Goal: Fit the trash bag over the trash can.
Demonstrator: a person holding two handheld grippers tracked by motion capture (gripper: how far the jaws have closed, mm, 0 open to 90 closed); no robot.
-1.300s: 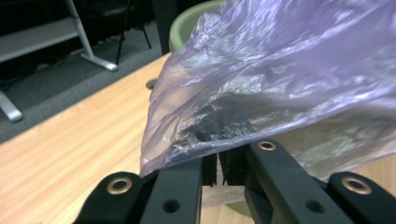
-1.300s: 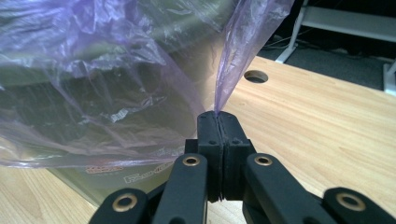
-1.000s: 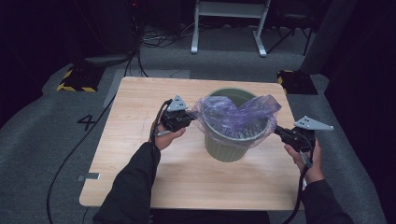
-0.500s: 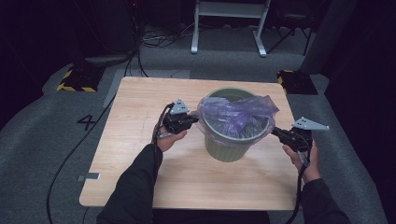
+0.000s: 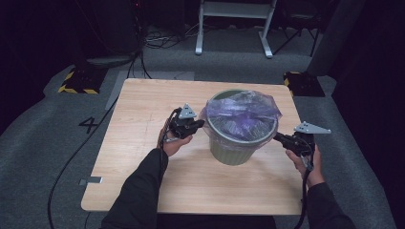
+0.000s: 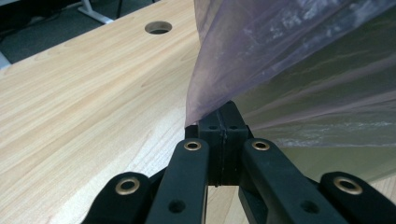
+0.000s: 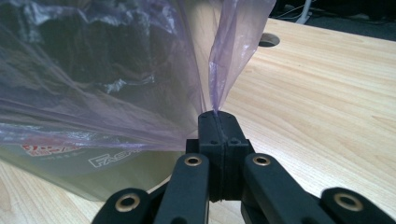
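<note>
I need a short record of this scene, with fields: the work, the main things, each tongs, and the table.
work: fitting a purple bag over the rim of a bin
bin: green, upright, near the middle of the table
bag: thin, see-through, spread across the bin's mouth
left tongs: shut on the bag's edge, at the bin's left side
right tongs: shut on the bag's edge, at the bin's right side
table: light wood, with round holes near the far edge
</note>
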